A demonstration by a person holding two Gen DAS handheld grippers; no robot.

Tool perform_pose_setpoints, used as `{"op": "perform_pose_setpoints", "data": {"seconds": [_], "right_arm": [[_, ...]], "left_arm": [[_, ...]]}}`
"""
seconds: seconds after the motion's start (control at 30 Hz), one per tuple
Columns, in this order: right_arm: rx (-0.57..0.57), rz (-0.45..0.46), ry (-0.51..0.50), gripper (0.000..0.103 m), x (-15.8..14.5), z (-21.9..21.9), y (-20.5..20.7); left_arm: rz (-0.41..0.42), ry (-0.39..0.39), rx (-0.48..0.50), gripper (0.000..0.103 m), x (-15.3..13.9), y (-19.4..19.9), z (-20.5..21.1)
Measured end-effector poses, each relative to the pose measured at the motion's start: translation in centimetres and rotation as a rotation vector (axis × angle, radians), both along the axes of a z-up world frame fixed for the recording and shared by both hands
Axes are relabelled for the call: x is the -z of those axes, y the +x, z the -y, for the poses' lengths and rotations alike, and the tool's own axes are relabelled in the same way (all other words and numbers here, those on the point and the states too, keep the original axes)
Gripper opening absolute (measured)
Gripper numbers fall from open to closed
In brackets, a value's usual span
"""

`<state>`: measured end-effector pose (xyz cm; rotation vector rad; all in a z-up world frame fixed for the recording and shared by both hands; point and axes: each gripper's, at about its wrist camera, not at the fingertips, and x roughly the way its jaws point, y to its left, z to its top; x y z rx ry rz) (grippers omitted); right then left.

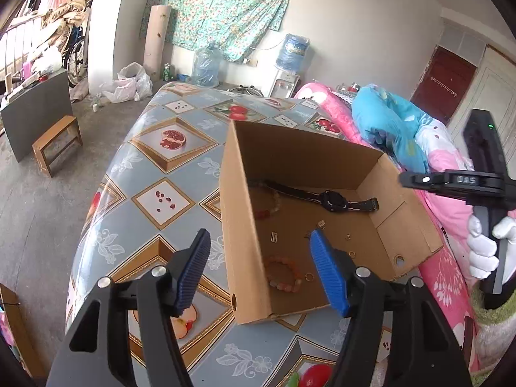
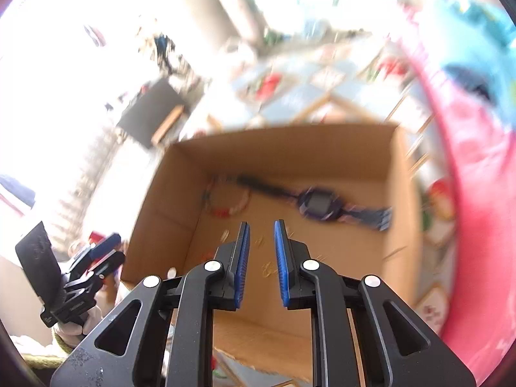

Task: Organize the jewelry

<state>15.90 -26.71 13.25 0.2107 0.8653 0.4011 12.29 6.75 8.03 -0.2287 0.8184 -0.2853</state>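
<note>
Hovering over the cardboard box (image 1: 245, 225) on the counter (image 1: 167, 161), your left claw (image 1: 258, 258) gapes wide; your right claw (image 2: 261, 258) stands narrowly parted, both empty.

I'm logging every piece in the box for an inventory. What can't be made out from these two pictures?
- Small gold pieces, left wrist view: too tiny to identify.
- Far bracelet, left wrist view: partly hidden behind the cardboard box wall.
- Watch, right wrist view: face smeared by motion blur.
- Box floor under the right gripper, right wrist view: covered.
</note>
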Motion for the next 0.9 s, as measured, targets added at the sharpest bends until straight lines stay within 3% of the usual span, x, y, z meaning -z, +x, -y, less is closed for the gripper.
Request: {"op": "perform_pose_setpoints", "data": {"seconds": [0.13, 0.23, 0.33, 0.5, 0.7, 0.9], "right_arm": [[0.160, 0.085, 0.009, 0.027, -1.2, 4.4, -3.1], [0.277, 0.012, 0.018, 0.028, 1.4, 7.2, -3.5], [0.313, -0.092, 0.057, 0.028, 4.7, 8.6, -3.0], [0.286, -0.189, 0.160, 0.029, 9.0, 8.1, -3.3], [0.285, -0.170, 0.130, 0.029, 8.3, 7.0, -4.6], [0.287, -0.163, 0.150, 0.029, 8.3, 7.0, -6.5]], "left_arm": [[-0.057, -0.052, -0.016, 0.065, 1.1, 0.8, -0.6], [-0.107, -0.102, -0.007, 0.066, 2.1, 1.4, -0.6], [-0.172, -0.152, 0.019, 0.066, 3.2, 2.1, -0.1], [-0.217, -0.174, 0.047, 0.067, 4.0, 2.2, 1.2], [-0.181, -0.107, 0.008, 0.068, 3.4, 1.3, 1.8], [-0.167, -0.109, 0.017, 0.069, 2.6, -0.9, 1.2]]}}
